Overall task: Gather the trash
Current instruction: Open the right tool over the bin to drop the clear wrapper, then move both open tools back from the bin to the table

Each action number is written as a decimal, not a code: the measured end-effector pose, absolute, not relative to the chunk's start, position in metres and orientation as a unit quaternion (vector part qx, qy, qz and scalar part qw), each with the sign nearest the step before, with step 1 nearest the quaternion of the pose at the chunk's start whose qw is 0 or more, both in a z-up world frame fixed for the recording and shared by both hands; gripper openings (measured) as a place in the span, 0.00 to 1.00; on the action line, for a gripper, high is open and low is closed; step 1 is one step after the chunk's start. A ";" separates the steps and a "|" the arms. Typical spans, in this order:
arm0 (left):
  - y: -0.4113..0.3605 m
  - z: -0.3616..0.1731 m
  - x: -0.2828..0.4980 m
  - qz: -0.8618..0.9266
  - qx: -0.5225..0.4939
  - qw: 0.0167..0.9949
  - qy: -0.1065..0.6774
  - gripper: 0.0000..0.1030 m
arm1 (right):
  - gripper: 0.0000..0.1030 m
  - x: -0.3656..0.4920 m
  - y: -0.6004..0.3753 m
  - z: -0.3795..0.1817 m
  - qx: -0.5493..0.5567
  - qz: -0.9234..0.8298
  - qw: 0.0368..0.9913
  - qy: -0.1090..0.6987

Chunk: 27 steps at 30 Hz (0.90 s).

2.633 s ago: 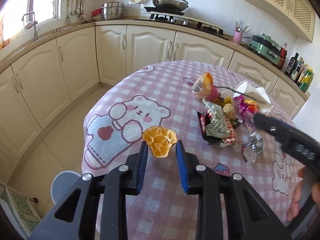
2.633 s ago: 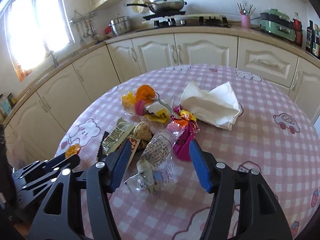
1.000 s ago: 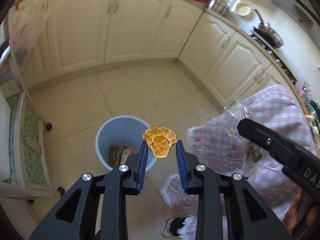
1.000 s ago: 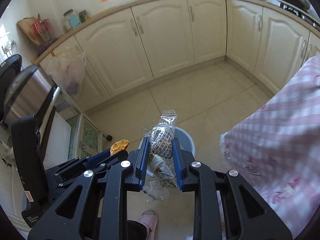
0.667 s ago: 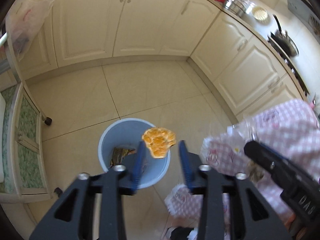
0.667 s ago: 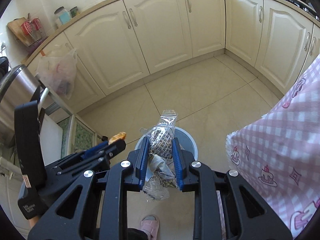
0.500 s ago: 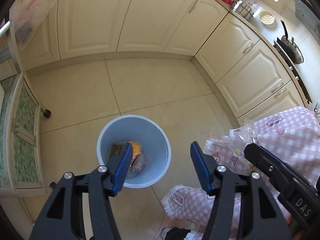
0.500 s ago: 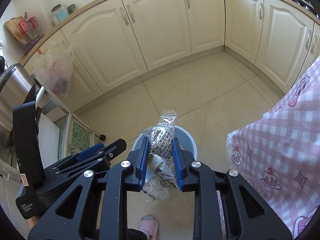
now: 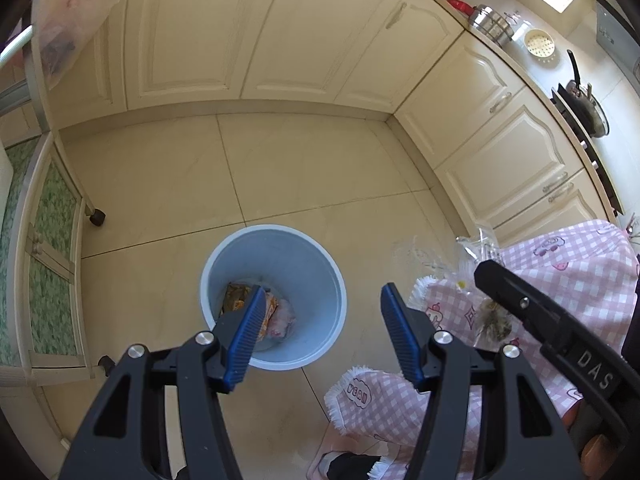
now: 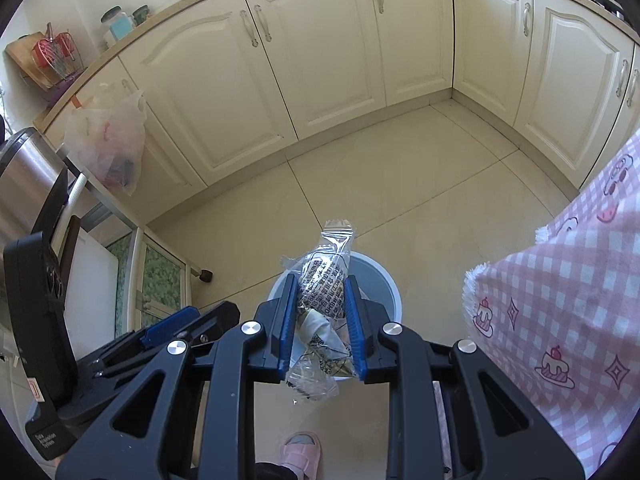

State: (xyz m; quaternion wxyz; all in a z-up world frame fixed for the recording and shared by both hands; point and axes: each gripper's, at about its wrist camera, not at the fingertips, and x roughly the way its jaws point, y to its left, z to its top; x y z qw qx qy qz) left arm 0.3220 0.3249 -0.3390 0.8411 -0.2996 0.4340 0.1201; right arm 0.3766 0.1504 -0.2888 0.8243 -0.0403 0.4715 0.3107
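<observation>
At lower centre, the left gripper gapes wide, holding nothing. The right gripper clamps a clear printed wrapper. Beyond both, mid-frame, the blue bin stands on the tiled floor, holding what look like wrappers.

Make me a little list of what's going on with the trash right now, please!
left gripper: open, holding nothing, above the bin
right gripper: shut on a clear plastic wrapper
bin: pale blue, round, standing on the tiled floor
inside bin: some trash at the bottom
tablecloth: pink checked, hanging on the right
wrapper: not dropped yet
</observation>
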 end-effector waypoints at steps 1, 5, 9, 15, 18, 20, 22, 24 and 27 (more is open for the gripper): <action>0.326 -0.339 0.321 0.122 -0.300 0.841 0.434 0.57 | 0.21 0.377 0.153 -0.288 -0.041 0.313 0.824 0.470; 0.331 -0.342 0.320 0.128 -0.310 0.835 0.436 0.57 | 0.21 0.381 0.163 -0.286 -0.040 0.321 0.823 0.466; 0.333 -0.342 0.319 0.134 -0.313 0.834 0.435 0.57 | 0.26 0.385 0.170 -0.284 -0.035 0.321 0.830 0.454; 0.335 -0.341 0.319 0.137 -0.316 0.832 0.434 0.57 | 0.37 0.387 0.172 -0.283 -0.036 0.323 0.834 0.446; 0.332 -0.337 0.320 0.137 -0.310 0.836 0.432 0.57 | 0.37 0.385 0.164 -0.282 -0.039 0.318 0.836 0.445; 0.328 -0.333 0.321 0.131 -0.308 0.839 0.428 0.57 | 0.37 0.384 0.158 -0.280 -0.042 0.312 0.839 0.443; 0.323 -0.328 0.323 0.124 -0.303 0.843 0.427 0.57 | 0.38 0.381 0.150 -0.276 -0.045 0.303 0.845 0.439; 0.315 -0.317 0.324 0.118 -0.298 0.849 0.420 0.57 | 0.38 0.376 0.140 -0.268 -0.046 0.295 0.851 0.433; 0.297 -0.296 0.325 0.103 -0.285 0.861 0.409 0.57 | 0.38 0.369 0.116 -0.250 -0.040 0.281 0.861 0.422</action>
